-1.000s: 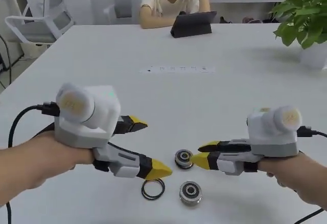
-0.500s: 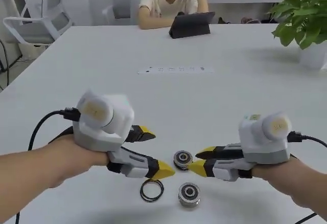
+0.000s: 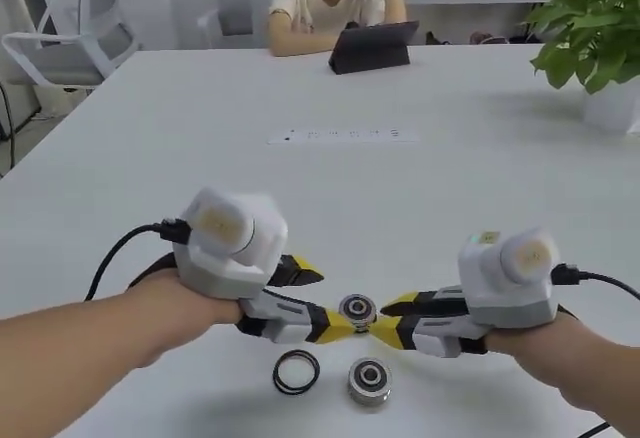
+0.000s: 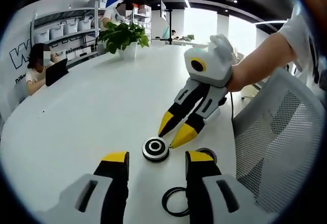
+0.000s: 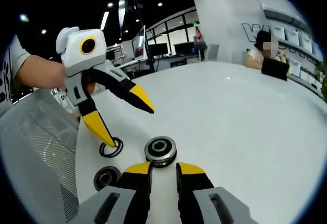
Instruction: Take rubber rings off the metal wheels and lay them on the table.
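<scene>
**Far wheel sits right btw both grippers' tips**

Quick note. The small round silver metal wheel [image 3: 357,310] lies flat on the white table [image 3: 400,188], axle pointing up, btw the two sets of yellow tips. The left gripper [image 3: 332,301] faces it from the left and the right gripper [image 3: 381,317] from the right, head-on to each other. Both have a tip just beside the rim, but I can't tell if either is touching. Neither looks clearly nearer imo.

Fingers: the left gripper's jaws are spread wide, far jaw clear of the wheel, near jaw low by its rim. In the left gripper view the wheel sits just ahead of the gap, roughly centred. The right gripper's jaws are parted too, w/ a narrower gap and nothing pinched. In the right gripper view the wheel is dead ahead.

Other stuff: a thin black rubber ring [image 3: 297,371] lies loose on the near side, just left of a second silver metal wheel [image 3: 370,379], not touching it. So one ring is prob done. The far wheel shows a dark band round its rim, so I'd guess it has its ring on, not 100% sure.

It's round, so there's no long axis to line up. Next bit prob needs one gripper bracing it while the other hooks the rim band.
</scene>
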Tool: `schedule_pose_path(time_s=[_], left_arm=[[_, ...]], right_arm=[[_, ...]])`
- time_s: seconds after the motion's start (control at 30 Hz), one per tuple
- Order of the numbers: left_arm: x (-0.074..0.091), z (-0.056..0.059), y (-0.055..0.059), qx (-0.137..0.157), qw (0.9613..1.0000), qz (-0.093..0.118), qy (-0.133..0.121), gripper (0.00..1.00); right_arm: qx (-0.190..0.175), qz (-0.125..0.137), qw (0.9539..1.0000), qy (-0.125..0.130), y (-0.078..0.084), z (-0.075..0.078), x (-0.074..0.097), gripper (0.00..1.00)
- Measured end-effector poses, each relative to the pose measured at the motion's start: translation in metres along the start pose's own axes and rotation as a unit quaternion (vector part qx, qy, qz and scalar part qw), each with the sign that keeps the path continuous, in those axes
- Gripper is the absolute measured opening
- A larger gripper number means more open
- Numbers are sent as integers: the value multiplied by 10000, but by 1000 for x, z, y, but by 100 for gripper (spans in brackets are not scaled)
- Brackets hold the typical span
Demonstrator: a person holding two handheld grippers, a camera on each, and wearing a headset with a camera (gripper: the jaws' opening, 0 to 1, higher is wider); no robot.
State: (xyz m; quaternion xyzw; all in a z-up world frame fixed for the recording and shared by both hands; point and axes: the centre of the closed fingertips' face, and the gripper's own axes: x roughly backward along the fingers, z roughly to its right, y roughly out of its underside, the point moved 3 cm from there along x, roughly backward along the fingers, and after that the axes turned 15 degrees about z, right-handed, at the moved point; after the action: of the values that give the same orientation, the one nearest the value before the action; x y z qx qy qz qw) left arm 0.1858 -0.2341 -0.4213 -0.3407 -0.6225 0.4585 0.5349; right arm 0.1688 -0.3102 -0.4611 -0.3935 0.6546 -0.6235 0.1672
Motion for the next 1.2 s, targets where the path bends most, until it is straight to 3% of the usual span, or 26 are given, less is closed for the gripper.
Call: schedule_pose_path(time_s=[0.67, 1.2], left_arm=[[-22, 4, 5, 103, 9999, -46, 20, 24], [-30, 2, 12, -45, 9998, -184, -45, 12]], right_arm=[[87, 25, 10000, 5, 4, -2, -3, 10], [99, 55, 9999, 28, 5, -2, -2, 8]])
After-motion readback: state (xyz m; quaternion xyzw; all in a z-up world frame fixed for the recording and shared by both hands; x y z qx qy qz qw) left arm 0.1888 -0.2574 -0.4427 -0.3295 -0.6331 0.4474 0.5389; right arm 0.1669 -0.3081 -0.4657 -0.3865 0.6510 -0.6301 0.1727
